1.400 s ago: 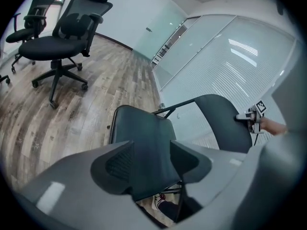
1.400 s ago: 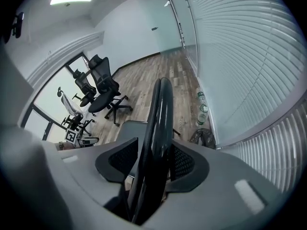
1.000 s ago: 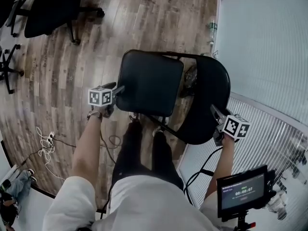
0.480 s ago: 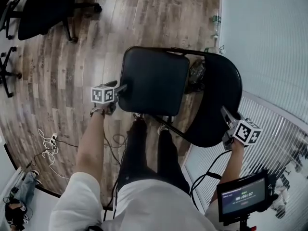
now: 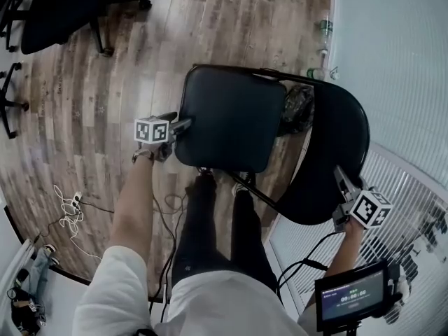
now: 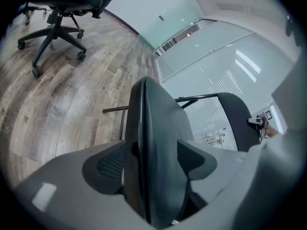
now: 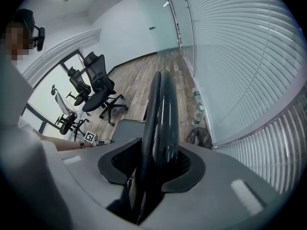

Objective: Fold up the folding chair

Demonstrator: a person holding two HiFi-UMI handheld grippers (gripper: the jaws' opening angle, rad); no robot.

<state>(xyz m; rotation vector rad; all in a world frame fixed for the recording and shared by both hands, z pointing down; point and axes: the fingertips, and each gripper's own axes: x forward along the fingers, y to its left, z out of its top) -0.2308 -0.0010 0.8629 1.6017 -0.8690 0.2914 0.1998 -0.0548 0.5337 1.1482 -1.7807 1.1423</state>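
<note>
As left hand-held gripper (image 5: 185,124) clamps seat (image 5: 231,121) and right hand-held gripper (image 5: 341,178) backrest (image 5: 327,149), jaws just eased wider, we've yet to fold the chair (image 5: 241,71).

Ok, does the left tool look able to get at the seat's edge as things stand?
Looks so: the left tool has the edge of the seat between its jaws, which have just been opening, and nothing stands in the way.

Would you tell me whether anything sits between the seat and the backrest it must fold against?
Nothing visible does. The dark bundle seen through the gap between seat and backrest lies on the floor below, by the wall.
</note>
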